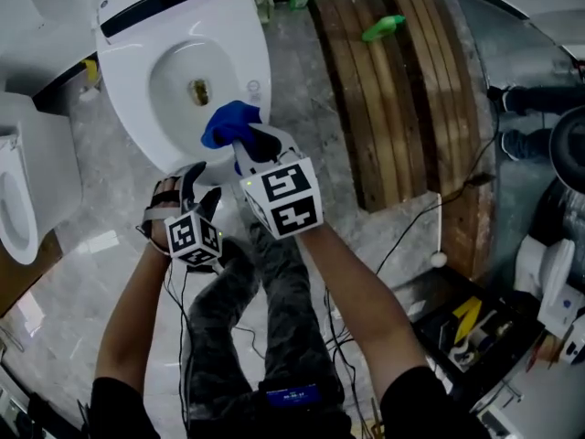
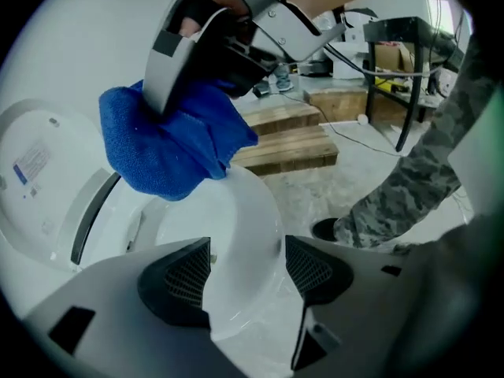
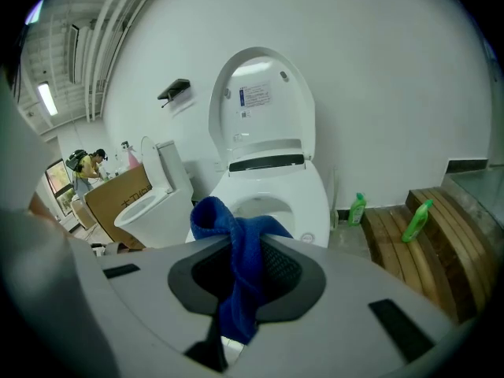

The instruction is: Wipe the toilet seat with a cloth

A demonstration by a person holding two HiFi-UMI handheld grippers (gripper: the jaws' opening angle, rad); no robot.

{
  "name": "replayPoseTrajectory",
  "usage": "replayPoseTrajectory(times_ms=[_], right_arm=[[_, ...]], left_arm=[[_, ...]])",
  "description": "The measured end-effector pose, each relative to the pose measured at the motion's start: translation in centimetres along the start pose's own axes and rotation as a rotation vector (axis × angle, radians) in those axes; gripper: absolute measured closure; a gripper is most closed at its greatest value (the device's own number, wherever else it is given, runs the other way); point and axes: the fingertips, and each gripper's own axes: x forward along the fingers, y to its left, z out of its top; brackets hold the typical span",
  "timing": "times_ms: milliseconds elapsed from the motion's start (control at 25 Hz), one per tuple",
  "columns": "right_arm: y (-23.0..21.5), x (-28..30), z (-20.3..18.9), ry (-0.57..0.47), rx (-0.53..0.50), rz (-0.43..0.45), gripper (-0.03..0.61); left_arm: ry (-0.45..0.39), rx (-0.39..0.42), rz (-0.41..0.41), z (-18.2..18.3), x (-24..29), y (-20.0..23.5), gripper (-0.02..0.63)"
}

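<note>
the right gripper [image 1: 251,144] is clamped on the blue cloth [image 1: 228,123] over the seat's [image 1: 247,44] near right rim, while the left gripper [image 1: 187,176], just left of it, stands open and empty.

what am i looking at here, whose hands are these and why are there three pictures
There is no robot here. A person holds a two-jawed gripper in each hand, and each gripper carries its own camera. The head view looks down from the person's head. The other two views look along each gripper's jaws.

The left gripper is open, with nothing between its jaws. The right gripper is shut on a blue cloth, held at the front rim of a white toilet seat. Whether the cloth touches the seat, I cannot tell. The lid stands up.

Beside the toilet are wooden boards with a green bottle lying on them.
</note>
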Motion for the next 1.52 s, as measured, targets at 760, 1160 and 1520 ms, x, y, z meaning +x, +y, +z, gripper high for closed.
replayPoseTrajectory(times_ms=[760,1160,1520], right_arm=[[-2.0,-2.7,-6.1,-0.007,0.063,-0.039,0.517],[-3.6,-4.9,-5.4,-0.019,0.036,-0.065,0.517],[-4.0,-9.1,-1.9,-0.018,0.011,-0.076,0.517]], left_arm=[[0.048,0.098,0.086,0.4,3.2,-1.2,0.339],[0.054,0.093,0.068,1.6,0.7,-0.8,0.351],[0.004,0.060,0.081,5.6,-6.7,1.9,0.365]])
